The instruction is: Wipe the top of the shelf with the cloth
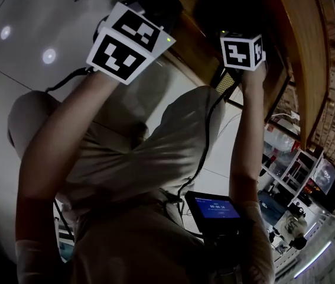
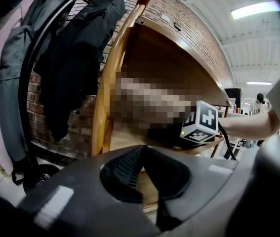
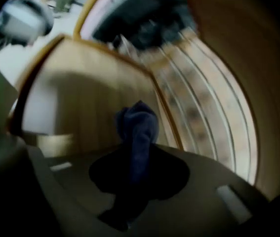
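Observation:
A dark blue cloth (image 3: 139, 130) sticks up from between the jaws of my right gripper (image 3: 137, 149), which is shut on it. Beyond the cloth lies a pale wooden shelf surface (image 3: 90, 107) with a raised edge; whether they touch I cannot tell. In the head view both arms are raised and only the marker cubes show, the left (image 1: 129, 40) and the right (image 1: 242, 51), against the wooden shelf (image 1: 297, 46). My left gripper (image 2: 142, 152) is shut, nothing between its ribbed pads (image 2: 127, 167). It faces the shelf's wooden side (image 2: 164, 68), where the right gripper's cube (image 2: 201, 123) is.
Dark jackets (image 2: 75, 48) hang on a rack left of the shelf, in front of a brick wall (image 2: 189, 19). A small lit screen (image 1: 212, 209) hangs at the person's chest. Benches with equipment (image 1: 297, 176) stand to the right.

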Demonstrator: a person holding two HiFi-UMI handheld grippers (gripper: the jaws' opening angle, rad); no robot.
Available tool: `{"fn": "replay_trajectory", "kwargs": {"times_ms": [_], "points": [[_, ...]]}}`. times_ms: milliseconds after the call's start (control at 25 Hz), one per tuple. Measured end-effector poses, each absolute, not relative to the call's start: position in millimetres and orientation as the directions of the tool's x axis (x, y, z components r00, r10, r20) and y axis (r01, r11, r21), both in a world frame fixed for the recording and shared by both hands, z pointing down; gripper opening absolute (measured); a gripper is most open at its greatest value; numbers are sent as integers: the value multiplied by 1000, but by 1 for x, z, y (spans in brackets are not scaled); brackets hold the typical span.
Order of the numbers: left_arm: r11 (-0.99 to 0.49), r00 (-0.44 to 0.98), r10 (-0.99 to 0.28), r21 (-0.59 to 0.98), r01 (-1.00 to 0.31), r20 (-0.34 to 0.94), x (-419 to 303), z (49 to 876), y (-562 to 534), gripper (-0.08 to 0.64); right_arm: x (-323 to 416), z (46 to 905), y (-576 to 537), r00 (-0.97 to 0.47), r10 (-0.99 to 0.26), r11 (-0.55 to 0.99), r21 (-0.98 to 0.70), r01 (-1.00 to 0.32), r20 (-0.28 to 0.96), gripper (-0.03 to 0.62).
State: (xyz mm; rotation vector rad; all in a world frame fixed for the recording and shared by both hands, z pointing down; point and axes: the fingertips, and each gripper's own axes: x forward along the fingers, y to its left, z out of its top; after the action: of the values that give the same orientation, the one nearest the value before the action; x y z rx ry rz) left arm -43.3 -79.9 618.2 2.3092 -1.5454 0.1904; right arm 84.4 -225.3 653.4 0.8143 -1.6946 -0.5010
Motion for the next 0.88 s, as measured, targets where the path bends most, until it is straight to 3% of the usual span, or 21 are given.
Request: {"fn": "replay_trajectory", "kwargs": {"times_ms": [160,280,480,600,680,760,880], "points": [[-349,399,-864,205,-914,308,-44,619,-79,-8,273,660,-239,176,-706,592,708,-385,686,64],[-346,397,-863,210,-915,311,-45,622,-76,-8,398,644,-243,392,-683,455,779,-432,617,64],[-352,397,-863,193,-916,311,-42,621,-76,-8,465,628,-245,501,-645,356,807,-470,577,64],[-336,383,-867,195,-921,317,-45,621,-76,-8,407,627,-229,403,-680,393,768,-505,613,66],[-318,369,-872,201,-926,320,-52,622,-77,-8,315,628,-213,204,-738,492,720,-489,643,66],[-295,350,-879,209,-932,324,-61,624,-77,-8,200,619,-193,-35,-774,592,703,-394,632,66],[-241,305,-894,222,-945,329,-79,628,-78,-8,48,610,-157,-315,-728,680,698,-222,609,66]]}}
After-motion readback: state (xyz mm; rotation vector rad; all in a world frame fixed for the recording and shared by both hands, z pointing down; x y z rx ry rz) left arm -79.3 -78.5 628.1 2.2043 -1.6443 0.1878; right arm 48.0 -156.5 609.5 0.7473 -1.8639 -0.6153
